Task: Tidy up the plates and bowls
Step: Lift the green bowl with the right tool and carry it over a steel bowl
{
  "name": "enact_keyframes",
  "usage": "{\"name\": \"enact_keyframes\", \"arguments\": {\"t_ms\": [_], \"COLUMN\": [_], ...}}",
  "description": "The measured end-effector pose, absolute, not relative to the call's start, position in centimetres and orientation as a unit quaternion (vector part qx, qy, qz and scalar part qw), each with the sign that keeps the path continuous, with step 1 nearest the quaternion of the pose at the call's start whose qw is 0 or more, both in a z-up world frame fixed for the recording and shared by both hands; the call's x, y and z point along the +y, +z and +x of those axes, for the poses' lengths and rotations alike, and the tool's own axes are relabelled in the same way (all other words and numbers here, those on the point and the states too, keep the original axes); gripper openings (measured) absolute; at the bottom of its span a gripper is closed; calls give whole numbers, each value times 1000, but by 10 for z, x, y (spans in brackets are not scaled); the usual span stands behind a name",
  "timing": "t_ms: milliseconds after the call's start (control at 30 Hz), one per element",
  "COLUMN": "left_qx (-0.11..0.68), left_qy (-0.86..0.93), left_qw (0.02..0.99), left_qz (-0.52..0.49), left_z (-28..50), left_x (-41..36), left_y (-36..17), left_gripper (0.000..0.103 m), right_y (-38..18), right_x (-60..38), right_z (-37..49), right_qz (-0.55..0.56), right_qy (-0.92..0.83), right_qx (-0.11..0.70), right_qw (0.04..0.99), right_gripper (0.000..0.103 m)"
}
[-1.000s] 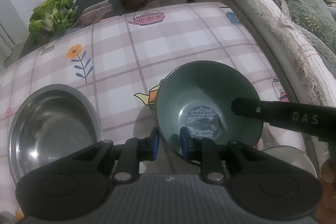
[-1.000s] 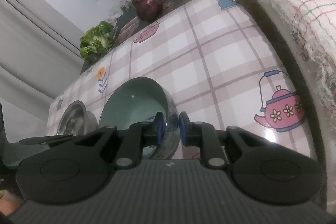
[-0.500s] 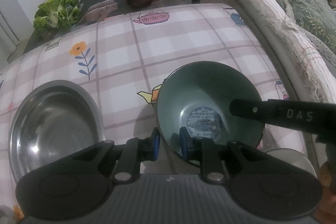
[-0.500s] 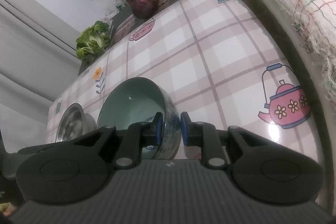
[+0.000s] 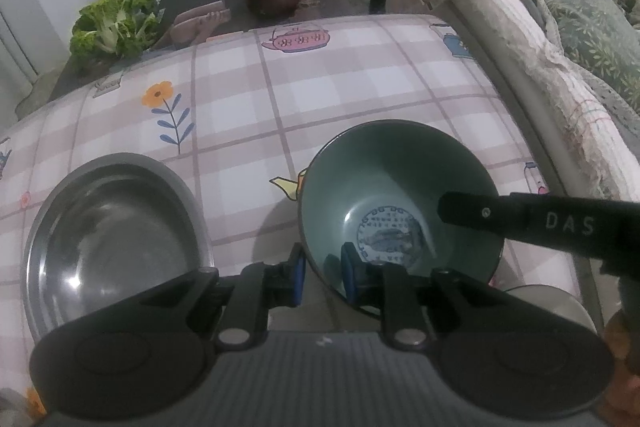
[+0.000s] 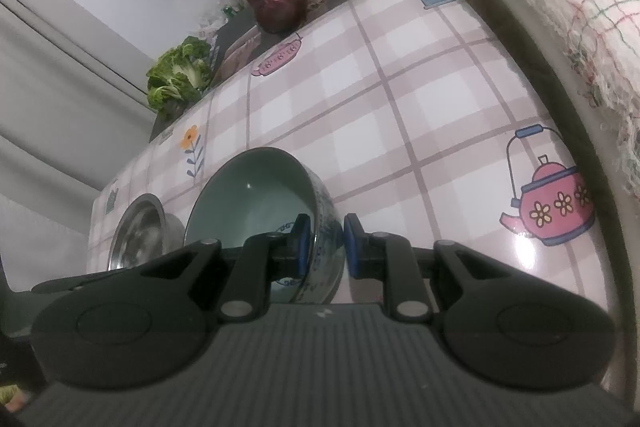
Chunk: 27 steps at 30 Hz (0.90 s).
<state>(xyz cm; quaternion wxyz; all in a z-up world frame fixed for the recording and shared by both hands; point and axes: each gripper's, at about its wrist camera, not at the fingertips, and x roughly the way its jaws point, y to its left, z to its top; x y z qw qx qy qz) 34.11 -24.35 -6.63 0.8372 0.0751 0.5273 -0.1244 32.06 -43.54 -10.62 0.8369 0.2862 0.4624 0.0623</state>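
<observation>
A: Where does your left gripper (image 5: 322, 279) hold?
B: On the green bowl's (image 5: 400, 203) near rim, on the tablecloth (image 5: 320, 99).
A: Your right gripper (image 6: 325, 245)?
B: Pinching the same bowl's wall; steel bowl (image 5: 112, 227) beside.

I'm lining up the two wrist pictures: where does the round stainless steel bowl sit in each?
Left wrist: round stainless steel bowl at lower left, left of the green ceramic bowl.
Right wrist: steel bowl small at lower left, partly behind the green bowl.
Shared landmark: orange flower print.

Steel bowl (image 6: 138, 231) partly behind green bowl (image 6: 256, 195)
</observation>
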Motion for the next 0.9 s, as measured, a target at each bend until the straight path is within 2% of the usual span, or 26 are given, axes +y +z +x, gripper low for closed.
{"name": "enact_keyframes", "arguments": {"t_ms": [900], "left_qx": [489], "left_qy": [-120], "left_qw": [863], "left_qz": [42], "left_z": [323], "left_x": [-220], "left_y": [-13], "left_gripper": [20], "right_y": [-46], "right_x": [-422], "right_z": [310], "right_qz": [271], "right_qy": [73], "right_qx": [426], "right_qw": [860], "right_gripper": [17]}}
